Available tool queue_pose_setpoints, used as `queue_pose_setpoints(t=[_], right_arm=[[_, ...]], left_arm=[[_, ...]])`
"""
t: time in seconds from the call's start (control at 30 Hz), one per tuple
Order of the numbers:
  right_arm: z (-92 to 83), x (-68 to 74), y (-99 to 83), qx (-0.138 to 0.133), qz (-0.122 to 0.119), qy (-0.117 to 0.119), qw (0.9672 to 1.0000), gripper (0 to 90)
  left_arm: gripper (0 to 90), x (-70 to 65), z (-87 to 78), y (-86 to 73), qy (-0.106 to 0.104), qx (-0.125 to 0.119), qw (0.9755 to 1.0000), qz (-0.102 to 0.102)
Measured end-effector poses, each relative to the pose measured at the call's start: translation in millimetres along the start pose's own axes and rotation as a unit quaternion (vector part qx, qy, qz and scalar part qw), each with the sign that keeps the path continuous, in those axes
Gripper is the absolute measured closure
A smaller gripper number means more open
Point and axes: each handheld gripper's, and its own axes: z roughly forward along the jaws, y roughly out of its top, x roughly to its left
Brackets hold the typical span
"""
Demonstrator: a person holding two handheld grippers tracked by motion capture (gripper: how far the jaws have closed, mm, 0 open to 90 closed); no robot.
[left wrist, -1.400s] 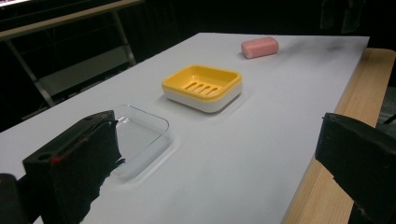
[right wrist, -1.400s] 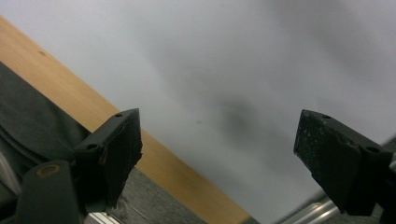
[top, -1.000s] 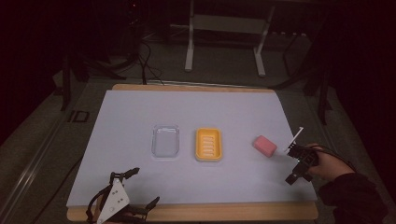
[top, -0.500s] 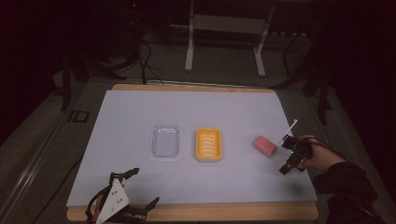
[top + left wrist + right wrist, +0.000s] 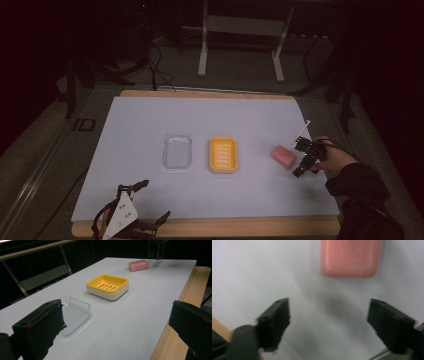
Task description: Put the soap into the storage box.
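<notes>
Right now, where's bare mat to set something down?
Free: the far strip between the mat's back edge and the clear tray, yellow soap dish and pink soap; also left of the tray. Crowded: around the soap, where the open right gripper hovers, and the near-left corner by the left gripper.

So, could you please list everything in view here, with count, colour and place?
Soap bar: one, pink, right part of the table, ahead of the right tool.
Soap dish: one, yellow over white, mid-table.
Clear tray: one, transparent, just left of the dish.
Table: one, white sheet over a wooden edge.
Metal stand: one, grey, on the floor beyond the table.
Left tool: one, black with a grey plate, near edge, open.
Right tool: one, black, in the person's hand, open.
</notes>
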Motion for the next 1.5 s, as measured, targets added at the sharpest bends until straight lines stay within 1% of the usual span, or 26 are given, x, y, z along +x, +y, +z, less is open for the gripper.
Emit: queue_pose_setpoints(t=[0.1, 0.17, 0.2, 0.23, 0.33, 0.37, 0.4, 0.43, 0.5, 0.57, 0.6, 0.7, 0.73, 0.8, 0.83, 0.97, 1.0, 1.03, 1.07, 1.13, 1.2, 1.27, 1.37, 1.5], right_arm=[[1.7, -1.5, 5.6, -0.010, -0.007, -0.001, 0.9999, 21.9], [2.4, -1.2, 8.1, -0.010, -0.008, -0.001, 0.9999, 21.9], [4.1, -1.2, 11.9, -0.014, -0.016, -0.006, 0.9998, 21.9], [4.4, -1.2, 13.2, -0.014, -0.017, -0.009, 0.9997, 21.9], [4.4, -2.0, 17.9, -0.026, -0.029, -0.018, 0.9991, 21.9], [4.4, -2.0, 17.9, -0.026, -0.029, -0.018, 0.9991, 21.9], [4.0, -2.2, 19.5, -0.029, -0.031, -0.023, 0.9988, 21.9], [2.7, -2.9, 22.3, -0.042, -0.037, -0.029, 0.9980, 22.7], [1.4, -3.5, 25.2, -0.056, -0.039, -0.023, 0.9974, 22.8], [1.3, -3.3, 28.3, -0.065, -0.049, -0.024, 0.9964, 23.7], [1.9, -3.6, 30.6, -0.064, -0.051, -0.021, 0.9964, 23.7], [4.8, -4.0, 35.2, -0.061, -0.057, -0.023, 0.9962, 23.7], [6.0, -4.1, 36.8, -0.061, -0.056, -0.020, 0.9964, 23.7], [8.5, -5.4, 39.6, -0.063, -0.057, -0.022, 0.9961, 24.6], [9.9, -6.4, 40.9, -0.065, -0.055, -0.017, 0.9962, 26.3], [12.7, -8.7, 43.5, -0.063, -0.057, -0.015, 0.9963, 27.2], [13.6, -9.2, 44.5, -0.060, -0.058, -0.016, 0.9963, 27.2], [14.9, -10.3, 46.2, -0.057, -0.058, -0.016, 0.9966, 30.2], [15.5, -10.5, 46.9, -0.056, -0.058, -0.016, 0.9966, 30.5], [17.2, -11.5, 48.5, -0.052, -0.063, -0.023, 0.9964, 33.4], [18.1, -11.5, 49.2, -0.050, -0.060, -0.022, 0.9967, 33.4], [20.7, -11.4, 50.7, -0.047, -0.064, -0.024, 0.9966, 34.4], [22.8, -10.6, 52.0, -0.044, -0.060, -0.027, 0.9968, 34.4], [25.3, -10.2, 53.0, -0.042, -0.063, -0.030, 0.9967, 34.4]], left_arm=[[0.5, -0.1, 0.0, 0.0, 0.000, 0.000, 1.0000, 0.000], [0.5, -0.2, 0.0, 0.0, 0.000, 0.000, 1.0000, 0.000], [0.5, -0.2, -0.1, -0.1, 0.000, 0.000, 1.0000, 0.001], [0.5, -0.1, -0.1, -0.1, 0.000, 0.000, 1.0000, 0.001], [0.5, 0.1, -0.1, -0.3, 0.000, 0.001, 1.0000, 0.000], [0.5, 0.1, -0.1, -0.3, 0.000, 0.001, 1.0000, 0.000], [0.5, 0.1, 0.2, -0.5, -0.002, 0.003, 1.0000, 0.000], [0.5, 0.1, 0.3, -0.6, -0.002, 0.003, 1.0000, 0.001], [0.5, 0.0, 0.2, -0.5, -0.002, 0.002, 1.0000, 0.001], [0.5, 0.0, 0.1, -0.6, -0.001, 0.003, 1.0000, 0.001], [0.5, 0.1, 0.0, -0.7, -0.001, 0.003, 1.0000, 0.001], [0.5, 0.1, -0.1, -0.7, -0.001, 0.003, 1.0000, 0.001], [0.5, 0.0, -0.2, -0.7, 0.000, 0.002, 1.0000, 0.001], [0.5, -0.2, -1.1, -0.5, 0.003, -0.002, 1.0000, 0.000], [0.5, 0.0, -1.4, -0.5, 0.003, -0.002, 1.0000, -0.001], [0.5, 0.4, -1.5, -0.8, 0.004, 0.000, 1.0000, -0.001], [0.5, 0.4, -1.5, -0.8, 0.004, 0.000, 1.0000, -0.001], [0.5, 0.0, -1.3, -0.8, 0.004, 0.000, 1.0000, 0.000], [0.5, -0.1, -1.5, -0.7, 0.004, -0.001, 1.0000, 0.001], [0.5, -0.1, -1.8, -0.6, 0.005, -0.002, 1.0000, 0.001], [0.5, 0.0, -2.1, -0.7, 0.006, -0.003, 1.0000, 0.001], [0.5, 0.1, -2.2, -0.8, 0.006, -0.003, 1.0000, -0.001], [0.5, 0.0, -2.1, -0.8, 0.005, -0.003, 1.0000, 0.000], [0.5, -0.6, -2.0, -0.7, 0.005, -0.002, 1.0000, 0.001]])
